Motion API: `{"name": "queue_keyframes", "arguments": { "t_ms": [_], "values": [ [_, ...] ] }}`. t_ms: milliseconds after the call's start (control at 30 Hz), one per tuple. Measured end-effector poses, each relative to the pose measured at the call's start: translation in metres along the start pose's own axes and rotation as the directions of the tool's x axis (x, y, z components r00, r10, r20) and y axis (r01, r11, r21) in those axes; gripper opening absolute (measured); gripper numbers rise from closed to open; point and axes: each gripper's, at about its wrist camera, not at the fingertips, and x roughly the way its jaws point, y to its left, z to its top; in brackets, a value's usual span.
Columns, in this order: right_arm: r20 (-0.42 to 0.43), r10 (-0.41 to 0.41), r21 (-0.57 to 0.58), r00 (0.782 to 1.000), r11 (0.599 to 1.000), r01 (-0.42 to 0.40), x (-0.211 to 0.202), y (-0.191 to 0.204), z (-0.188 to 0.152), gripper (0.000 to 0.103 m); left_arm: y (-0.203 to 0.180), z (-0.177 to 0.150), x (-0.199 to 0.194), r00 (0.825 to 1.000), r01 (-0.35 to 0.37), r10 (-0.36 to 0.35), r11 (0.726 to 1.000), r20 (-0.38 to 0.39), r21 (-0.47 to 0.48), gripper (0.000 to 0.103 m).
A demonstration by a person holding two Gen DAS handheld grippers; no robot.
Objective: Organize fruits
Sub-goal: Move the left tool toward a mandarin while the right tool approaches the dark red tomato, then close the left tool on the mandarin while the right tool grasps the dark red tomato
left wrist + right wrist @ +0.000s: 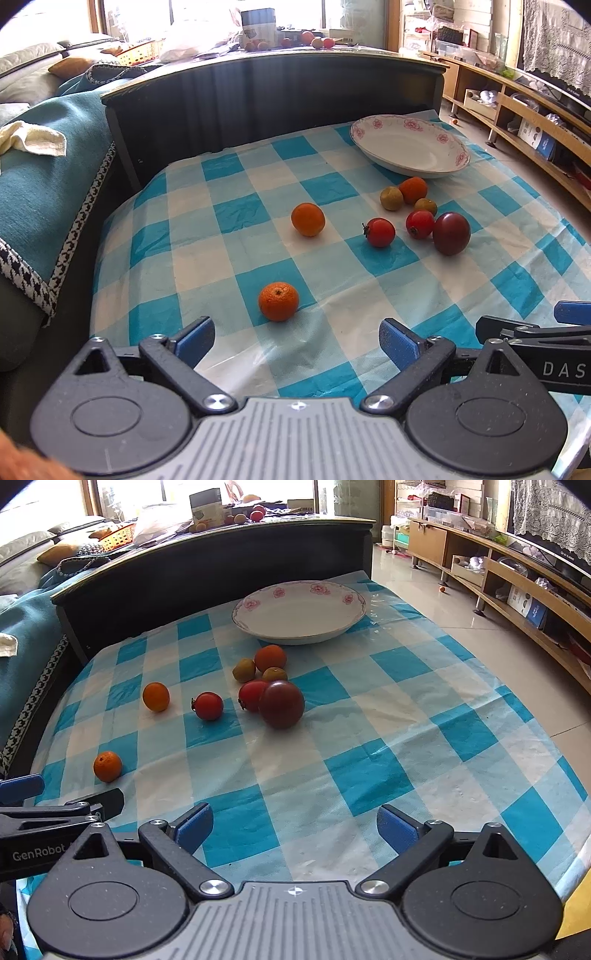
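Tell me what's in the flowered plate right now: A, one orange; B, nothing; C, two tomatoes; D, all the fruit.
B: the plate shows only its bare white inside, while the oranges, such as the nearest one, and the tomatoes, such as the dark one, all lie on the checked cloth.

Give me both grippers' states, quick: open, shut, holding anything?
Left gripper: open, holding nothing, just short of the nearest orange.
Right gripper: open, holding nothing, over bare tablecloth.
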Motion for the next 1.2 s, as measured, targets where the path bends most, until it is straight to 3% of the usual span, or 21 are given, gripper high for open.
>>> {"name": "queue_keyframes", "arguments": {
  "t_ms": [133, 400, 633, 767, 933, 1200],
  "values": [
    [-0.002, 0.021, -0.006, 1.0, 1.0, -0.021, 0.003, 0.001, 0.003, 0.088, 0.005, 0.0, 0.002, 1.0, 0.023, -0.023, 1.0, 0.012, -0.014, 0.1],
    [-0.002, 0.06, -0.048, 0.998, 0.997, -0.06, 0.009, 0.008, 0.007, 0.087, 0.008, -0.001, 0.012, 1.0, -0.008, 0.007, 1.0, 0.025, 0.028, 0.099],
    [0.017, 0.073, -0.105, 0.997, 0.992, -0.07, 0.014, 0.016, 0.013, 0.084, 0.007, 0.004, 0.027, 0.999, -0.021, 0.019, 0.998, 0.037, 0.067, 0.088],
    [0.022, 0.075, -0.129, 0.997, 0.989, -0.071, 0.018, 0.018, 0.016, 0.084, 0.005, 0.008, 0.035, 1.0, -0.011, 0.009, 0.996, 0.028, 0.085, 0.074],
    [0.013, 0.097, -0.129, 0.995, 0.987, -0.095, 0.025, 0.019, 0.021, 0.08, 0.008, 0.01, 0.051, 1.0, -0.004, 0.005, 0.998, -0.016, 0.062, 0.066],
    [0.028, 0.082, -0.147, 0.996, 0.986, -0.077, 0.035, 0.013, 0.032, 0.074, 0.009, 0.015, 0.059, 0.998, 0.047, -0.045, 0.998, -0.048, 0.041, 0.045]
  ]
}}
